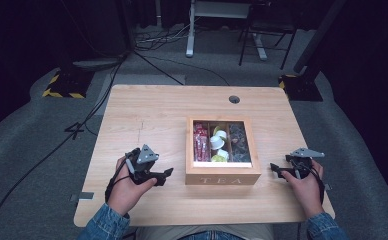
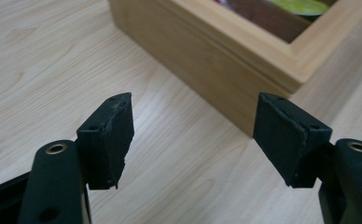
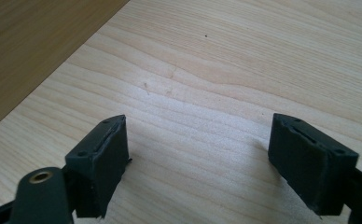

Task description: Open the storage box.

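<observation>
Wooden tea box (image 1: 223,176) sits near the desk's (image 1: 147,115) front edge, midway along it, holding red packets (image 1: 200,143) and pods. My left gripper (image 1: 163,176) and right gripper (image 1: 277,170) flank it, apart from it, jaws wide and empty, over bare desk.

Left hand (image 1: 125,187) holds left gripper (image 1: 164,177), jaws spread wide, nothing between, pointing right. Right hand (image 1: 307,187) holds right gripper (image 1: 277,170), jaws wide apart, empty, pointing left. Denim sleeves (image 1: 99,225) at both wrists.
</observation>
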Tool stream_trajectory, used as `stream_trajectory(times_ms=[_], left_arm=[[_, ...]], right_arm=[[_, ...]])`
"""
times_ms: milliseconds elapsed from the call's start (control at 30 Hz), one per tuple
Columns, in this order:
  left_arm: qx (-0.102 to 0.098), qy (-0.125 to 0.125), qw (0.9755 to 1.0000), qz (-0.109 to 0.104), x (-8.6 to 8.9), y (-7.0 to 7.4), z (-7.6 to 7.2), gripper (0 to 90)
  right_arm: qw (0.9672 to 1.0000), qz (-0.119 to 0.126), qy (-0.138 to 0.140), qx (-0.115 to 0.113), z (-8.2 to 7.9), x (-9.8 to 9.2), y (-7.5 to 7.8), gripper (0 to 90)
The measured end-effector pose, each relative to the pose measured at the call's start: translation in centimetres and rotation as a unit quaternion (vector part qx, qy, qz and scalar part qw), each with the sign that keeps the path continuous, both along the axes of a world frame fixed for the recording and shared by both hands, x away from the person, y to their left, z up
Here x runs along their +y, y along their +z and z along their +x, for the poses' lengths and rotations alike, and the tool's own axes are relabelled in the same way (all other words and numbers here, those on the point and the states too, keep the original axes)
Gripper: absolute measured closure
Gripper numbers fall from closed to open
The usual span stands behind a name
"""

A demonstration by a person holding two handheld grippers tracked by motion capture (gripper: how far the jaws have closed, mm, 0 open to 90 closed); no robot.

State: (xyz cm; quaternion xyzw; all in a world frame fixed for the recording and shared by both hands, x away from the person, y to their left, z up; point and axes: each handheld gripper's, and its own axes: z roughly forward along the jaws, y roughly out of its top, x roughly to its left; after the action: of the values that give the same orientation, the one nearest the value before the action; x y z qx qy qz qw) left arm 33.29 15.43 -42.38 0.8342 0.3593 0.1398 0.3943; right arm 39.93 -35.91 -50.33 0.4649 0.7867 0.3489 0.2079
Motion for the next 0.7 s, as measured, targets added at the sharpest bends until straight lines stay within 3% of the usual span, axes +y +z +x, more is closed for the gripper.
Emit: stream_trajectory(times_ms=[233, 367, 500, 633, 700], left_arm=[[-0.001, -0.034, 0.9994, -0.008, -1.7, 0.2, -0.7, 30.2], [0.003, -0.043, 0.9990, -0.008, -2.3, -0.2, -0.7, 30.5], [0.009, -0.049, 0.9985, -0.023, -3.0, -0.9, -0.6, 31.5], [0.013, -0.061, 0.9977, -0.028, -3.9, -1.8, -0.7, 34.8], [0.017, -0.063, 0.9976, -0.023, -4.1, -2.1, -0.8, 42.4]], right_arm=[[1.0000, 0.000, 0.002, 0.000, 0.0, 0.0, 0.0, 20.9], [1.0000, 0.000, 0.002, -0.001, 0.0, 0.0, 0.0, 20.9], [1.0000, 0.000, 0.002, 0.000, 0.0, 0.0, 0.0, 20.9], [1.0000, 0.000, 0.002, -0.001, 0.0, 0.0, 0.0, 21.2], [1.0000, 0.000, 0.003, -0.001, 0.0, 0.0, 0.0, 21.4]])
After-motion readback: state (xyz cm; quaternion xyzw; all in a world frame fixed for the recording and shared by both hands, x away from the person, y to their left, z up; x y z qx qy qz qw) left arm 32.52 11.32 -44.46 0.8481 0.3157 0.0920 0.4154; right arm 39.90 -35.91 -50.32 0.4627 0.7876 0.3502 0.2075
